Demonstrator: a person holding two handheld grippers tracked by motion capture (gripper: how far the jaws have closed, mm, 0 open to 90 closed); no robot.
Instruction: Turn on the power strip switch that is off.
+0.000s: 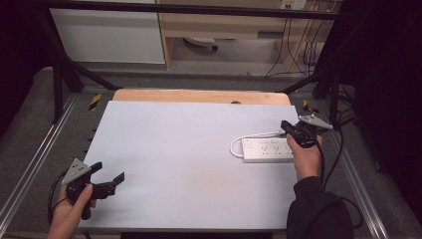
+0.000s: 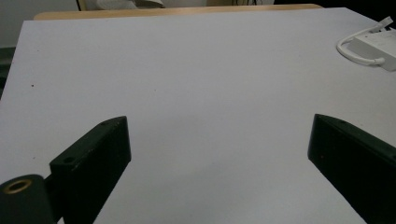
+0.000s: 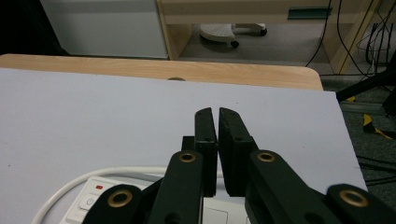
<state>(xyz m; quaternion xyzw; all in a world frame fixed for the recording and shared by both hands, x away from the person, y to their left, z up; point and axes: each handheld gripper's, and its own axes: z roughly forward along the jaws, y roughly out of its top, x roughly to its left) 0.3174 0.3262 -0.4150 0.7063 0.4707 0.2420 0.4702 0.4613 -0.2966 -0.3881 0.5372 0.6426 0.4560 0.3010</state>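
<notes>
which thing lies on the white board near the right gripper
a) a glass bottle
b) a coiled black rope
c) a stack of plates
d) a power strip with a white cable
d: a white power strip with its looped white cable lies on the board just below the right gripper, whose fingers are closed together.
</notes>
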